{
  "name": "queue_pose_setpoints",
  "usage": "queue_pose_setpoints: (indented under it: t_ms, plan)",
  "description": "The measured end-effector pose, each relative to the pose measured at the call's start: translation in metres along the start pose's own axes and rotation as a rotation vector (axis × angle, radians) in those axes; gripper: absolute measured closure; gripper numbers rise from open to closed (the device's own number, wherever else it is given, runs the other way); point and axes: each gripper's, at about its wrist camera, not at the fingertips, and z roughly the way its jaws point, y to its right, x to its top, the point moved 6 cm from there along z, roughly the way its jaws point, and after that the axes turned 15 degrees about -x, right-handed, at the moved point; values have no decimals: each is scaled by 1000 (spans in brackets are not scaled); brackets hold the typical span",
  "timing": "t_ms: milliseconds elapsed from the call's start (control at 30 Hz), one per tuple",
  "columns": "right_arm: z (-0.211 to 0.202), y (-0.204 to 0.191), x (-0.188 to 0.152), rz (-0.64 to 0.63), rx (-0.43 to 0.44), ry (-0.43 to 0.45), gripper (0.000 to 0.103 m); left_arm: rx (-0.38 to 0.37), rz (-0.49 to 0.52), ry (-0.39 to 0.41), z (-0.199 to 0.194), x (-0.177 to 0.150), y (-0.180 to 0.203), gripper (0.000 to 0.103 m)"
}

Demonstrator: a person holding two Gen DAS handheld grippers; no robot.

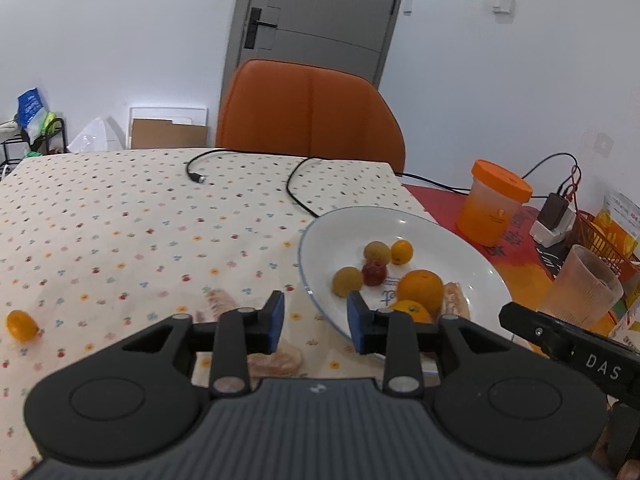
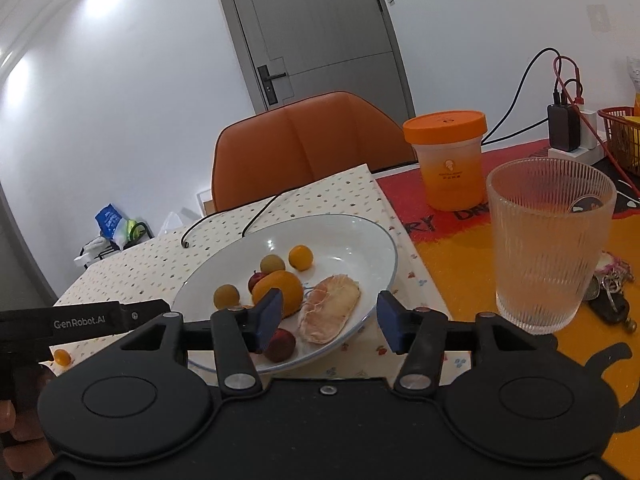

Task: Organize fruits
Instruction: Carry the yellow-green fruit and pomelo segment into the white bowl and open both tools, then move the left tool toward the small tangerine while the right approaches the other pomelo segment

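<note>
Over the plate (image 2: 384,248) I hold both the left gripper (image 1: 316,322) and the right gripper (image 2: 330,320) spread and empty, and a careless reach risks toppling the glass (image 2: 548,248) beside it.

Ahead of my right fingers (image 2: 390,322) sits the plate (image 2: 360,236), holding the fruit, a peeled segment (image 2: 330,306) nearest. The glass (image 2: 548,252) stands right of them, the lidded jar (image 2: 448,160) behind. Left of my left fingers (image 1: 276,320), a kumquat (image 1: 22,325) lies on the surface (image 1: 120,220).
</note>
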Motion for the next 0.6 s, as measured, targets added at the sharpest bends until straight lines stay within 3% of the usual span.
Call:
queue_pose_setpoints:
  t_ms: [267,600]
  plan:
    - [-11,-16,-5,-38,21,1,37,40,-27,9,-20,-6,-18,37]
    - [-21,-44,-12,-77,59,-4,8,114,-50,39,-47,-6,-47,18]
